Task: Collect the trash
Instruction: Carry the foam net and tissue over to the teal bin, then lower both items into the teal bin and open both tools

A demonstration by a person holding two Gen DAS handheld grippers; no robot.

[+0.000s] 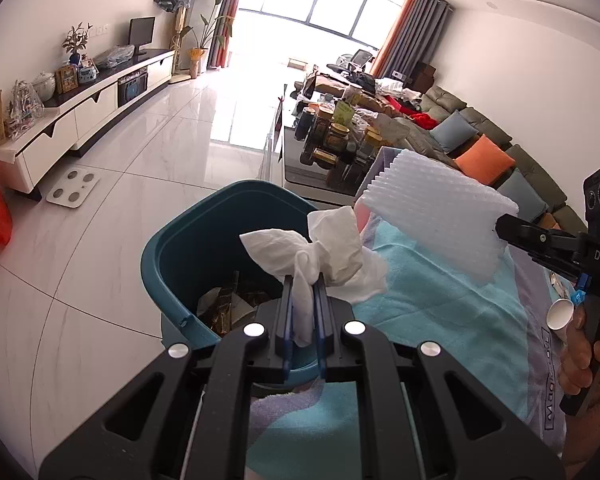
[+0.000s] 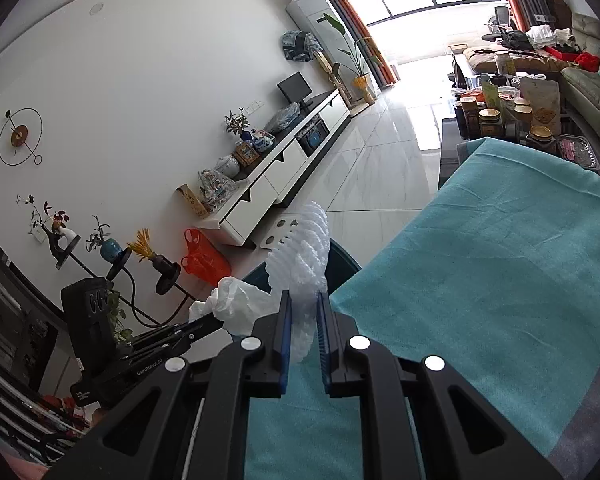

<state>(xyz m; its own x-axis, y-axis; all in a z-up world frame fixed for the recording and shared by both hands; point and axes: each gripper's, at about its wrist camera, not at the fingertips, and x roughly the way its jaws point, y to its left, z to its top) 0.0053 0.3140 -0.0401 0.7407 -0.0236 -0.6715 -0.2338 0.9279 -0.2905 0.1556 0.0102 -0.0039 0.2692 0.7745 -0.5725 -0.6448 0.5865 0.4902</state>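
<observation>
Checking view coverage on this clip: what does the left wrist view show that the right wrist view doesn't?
Only the left wrist view shows inside the teal bin, with trash already in it, and the sofa cushions. Only the right wrist view shows the wall clock. Both show the tissue in the left hand-held gripper, and the white foam net in the right hand-held gripper.

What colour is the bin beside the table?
Teal blue bin, clearest in the left wrist view.

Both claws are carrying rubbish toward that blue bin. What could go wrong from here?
The foam sheet in the right claw is wide and held by one edge, still over the teal cloth, so it might land outside the bin. The crumpled tissue in the left claw might cling between the pads rather than drop.
</observation>
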